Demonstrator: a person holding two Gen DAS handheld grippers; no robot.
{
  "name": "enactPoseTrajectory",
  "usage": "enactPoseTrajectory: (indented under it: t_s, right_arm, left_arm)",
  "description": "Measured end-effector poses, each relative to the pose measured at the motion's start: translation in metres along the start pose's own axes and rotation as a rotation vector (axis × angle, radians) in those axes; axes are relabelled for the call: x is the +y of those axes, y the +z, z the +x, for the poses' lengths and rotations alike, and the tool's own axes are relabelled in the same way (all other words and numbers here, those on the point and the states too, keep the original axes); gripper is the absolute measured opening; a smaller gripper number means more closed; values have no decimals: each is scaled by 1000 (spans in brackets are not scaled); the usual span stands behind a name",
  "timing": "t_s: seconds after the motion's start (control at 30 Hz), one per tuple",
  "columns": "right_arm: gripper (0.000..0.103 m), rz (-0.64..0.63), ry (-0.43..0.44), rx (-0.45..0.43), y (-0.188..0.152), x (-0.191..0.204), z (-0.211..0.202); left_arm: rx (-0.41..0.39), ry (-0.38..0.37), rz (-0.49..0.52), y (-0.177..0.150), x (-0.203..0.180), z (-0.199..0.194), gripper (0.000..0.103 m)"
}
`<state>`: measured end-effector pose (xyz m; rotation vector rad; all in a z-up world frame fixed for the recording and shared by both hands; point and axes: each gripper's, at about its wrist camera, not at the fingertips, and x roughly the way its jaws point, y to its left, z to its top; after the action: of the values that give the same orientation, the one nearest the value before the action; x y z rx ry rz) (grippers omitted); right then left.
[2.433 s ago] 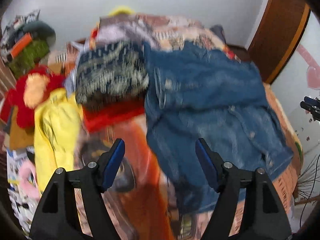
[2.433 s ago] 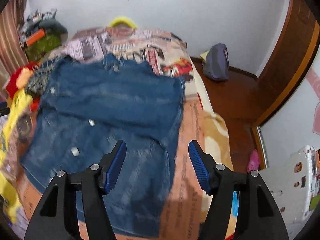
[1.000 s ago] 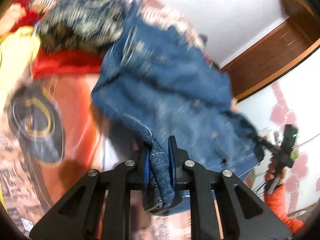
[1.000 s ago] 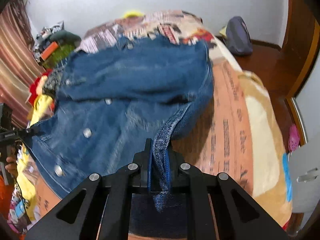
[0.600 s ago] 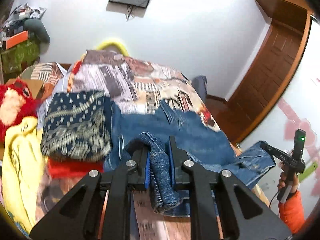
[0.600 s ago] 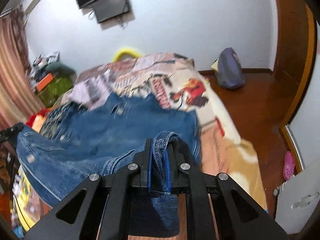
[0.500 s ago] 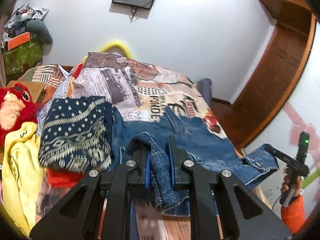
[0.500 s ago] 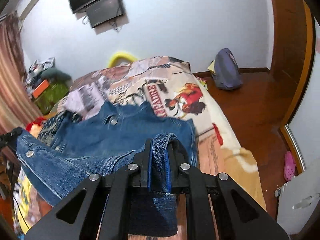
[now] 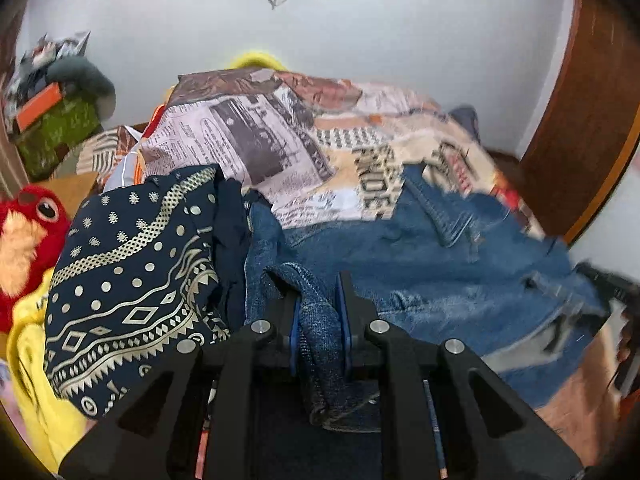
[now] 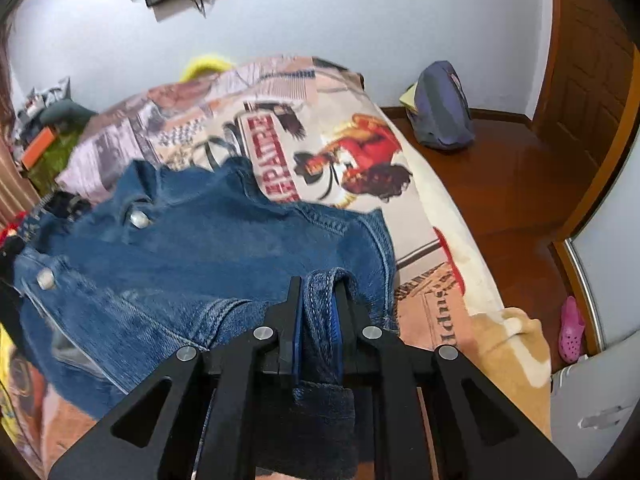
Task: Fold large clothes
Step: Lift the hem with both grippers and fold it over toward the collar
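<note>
A blue denim jacket lies across the printed bedspread, its near edge lifted and folded toward the far side. My left gripper is shut on a bunched hem of the jacket at its left side. My right gripper is shut on the jacket's hem at its right side. In the right wrist view the jacket shows its collar and metal buttons. The other gripper shows dimly at the right edge of the left wrist view.
A navy patterned garment lies left of the jacket, beside a yellow garment and a red plush toy. Boxes are stacked at the far left. A backpack sits on the wooden floor; a door stands at the right.
Both grippers closed on the jacket's near hem, lifted it and carried it toward the far side of the bed. In the last half second they moved lower and farther forward.
</note>
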<state>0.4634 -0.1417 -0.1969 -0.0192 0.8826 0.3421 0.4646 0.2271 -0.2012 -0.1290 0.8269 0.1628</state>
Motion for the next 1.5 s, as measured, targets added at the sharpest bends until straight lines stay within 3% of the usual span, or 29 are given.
enactPoseTrajectory:
  t_s: [0.13,0.23,0.33,0.37,0.53,0.67,0.87,1.03,1.13,1.27,1.5]
  right_arm:
    - [16,-1,-16,-2,-2,0,3]
    - [20,-41,-50,13,-2,6,-5]
    - [29,-96,-110,26,-2,14,-17]
    - [33,-112,-131,20,-3,16,-23]
    - [37,-143,-127,-5,-9,22,-51]
    - [42,-140,-68,-16,-20,26,-78]
    - [46,-171,27,23,-47,43,-89]
    - [46,-181,97,114,-71,62,-71]
    - [46,-167,144,155,-81,70,-59]
    - [46,-180,167,186,-86,85,-41]
    - [46,-206,109,146,-62,96,-15]
  left_arm:
    - [85,57,76,-9,-7,20,20]
    - [91,81,106,-13,-11,14,24]
    - [57,101,121,-15,-16,-3,52]
    - [42,98,126,-15,-16,-10,57]
    - [-62,72,144,-17,-19,-60,60]
    - [-72,5,159,-24,-27,-85,67]
    - [11,-61,228,-54,-53,-81,67]
    - [125,-100,239,-80,-75,-50,67]
    - [136,-119,233,-86,-86,-38,67]
    - [155,-154,195,-84,-91,-20,67]
    - [146,-93,212,-51,-92,25,67]
